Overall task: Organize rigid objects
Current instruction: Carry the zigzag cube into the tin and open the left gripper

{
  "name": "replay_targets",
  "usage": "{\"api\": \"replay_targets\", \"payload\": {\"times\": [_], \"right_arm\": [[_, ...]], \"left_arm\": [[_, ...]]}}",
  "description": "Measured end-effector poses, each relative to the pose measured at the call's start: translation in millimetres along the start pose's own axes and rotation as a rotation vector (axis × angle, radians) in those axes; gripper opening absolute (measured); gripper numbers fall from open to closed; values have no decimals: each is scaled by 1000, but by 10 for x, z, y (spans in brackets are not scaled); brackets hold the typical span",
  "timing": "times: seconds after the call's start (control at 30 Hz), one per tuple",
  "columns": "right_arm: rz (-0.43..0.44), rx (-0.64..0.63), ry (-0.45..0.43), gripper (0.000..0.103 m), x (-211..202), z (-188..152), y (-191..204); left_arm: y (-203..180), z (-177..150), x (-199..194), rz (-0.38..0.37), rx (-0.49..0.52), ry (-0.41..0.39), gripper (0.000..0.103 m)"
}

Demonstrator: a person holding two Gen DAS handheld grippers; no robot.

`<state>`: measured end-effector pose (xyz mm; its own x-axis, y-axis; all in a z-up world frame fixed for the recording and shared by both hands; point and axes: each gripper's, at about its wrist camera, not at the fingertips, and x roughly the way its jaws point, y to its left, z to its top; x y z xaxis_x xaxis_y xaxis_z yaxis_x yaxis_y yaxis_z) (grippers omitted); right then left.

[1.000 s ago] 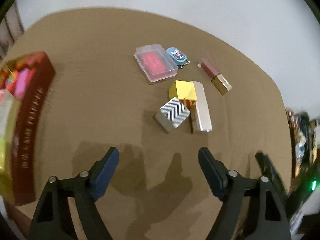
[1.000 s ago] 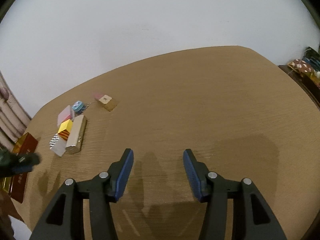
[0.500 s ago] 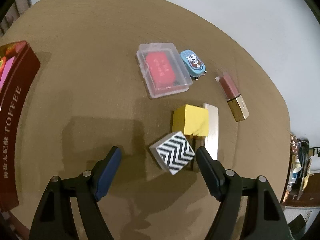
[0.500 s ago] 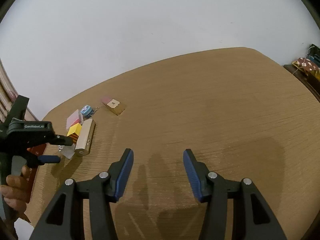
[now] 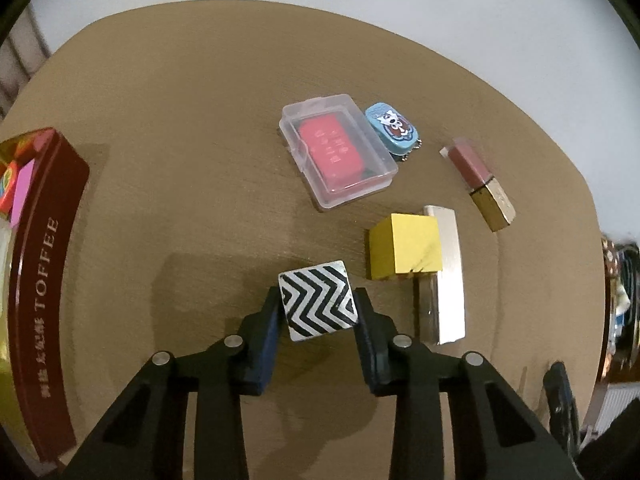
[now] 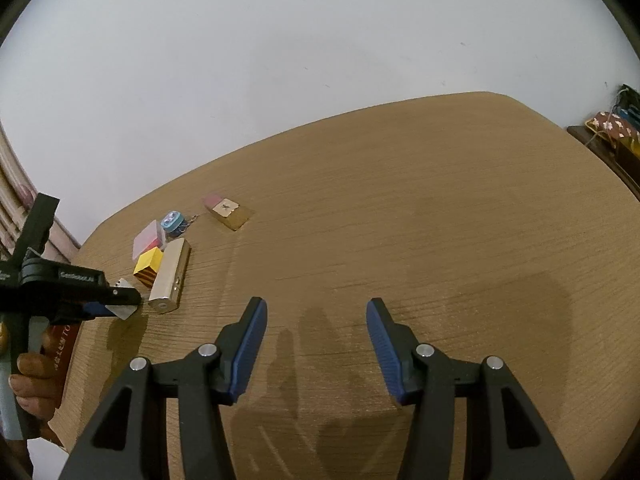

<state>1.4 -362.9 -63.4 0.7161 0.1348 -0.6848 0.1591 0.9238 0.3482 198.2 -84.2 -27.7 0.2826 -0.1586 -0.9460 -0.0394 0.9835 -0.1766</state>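
My right gripper (image 6: 316, 344) hangs with jaws apart over bare table (image 6: 440, 220). Far left, my left gripper (image 6: 120, 306) clamps a small white block (image 6: 125, 312), beside a silver bar (image 6: 170, 276) and yellow box (image 6: 149, 266).

left hand-held gripper (image 5: 318, 312) | moved in and down | jaws just closed on zigzag block (image 5: 318, 306)

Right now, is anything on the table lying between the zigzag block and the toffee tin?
Nothing visible. The left tool is shut on the zigzag block, and only bare table lies between it and the toffee tin.
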Motion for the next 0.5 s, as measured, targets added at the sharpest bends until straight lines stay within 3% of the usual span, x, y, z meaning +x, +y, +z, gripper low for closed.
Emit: {"api": "replay_targets", "payload": {"times": [0.1, 0.3, 0.5], "right_arm": [[-1, 2, 7, 53, 36, 25, -5], [-3, 0, 25, 53, 93, 49, -2], [-12, -4, 38, 53, 140, 48, 8]], "left_arm": [[20, -70, -112, 4, 37, -13, 28], [337, -228, -828, -6, 46, -79, 28], [1216, -137, -1387, 110, 50, -112, 28]]}}
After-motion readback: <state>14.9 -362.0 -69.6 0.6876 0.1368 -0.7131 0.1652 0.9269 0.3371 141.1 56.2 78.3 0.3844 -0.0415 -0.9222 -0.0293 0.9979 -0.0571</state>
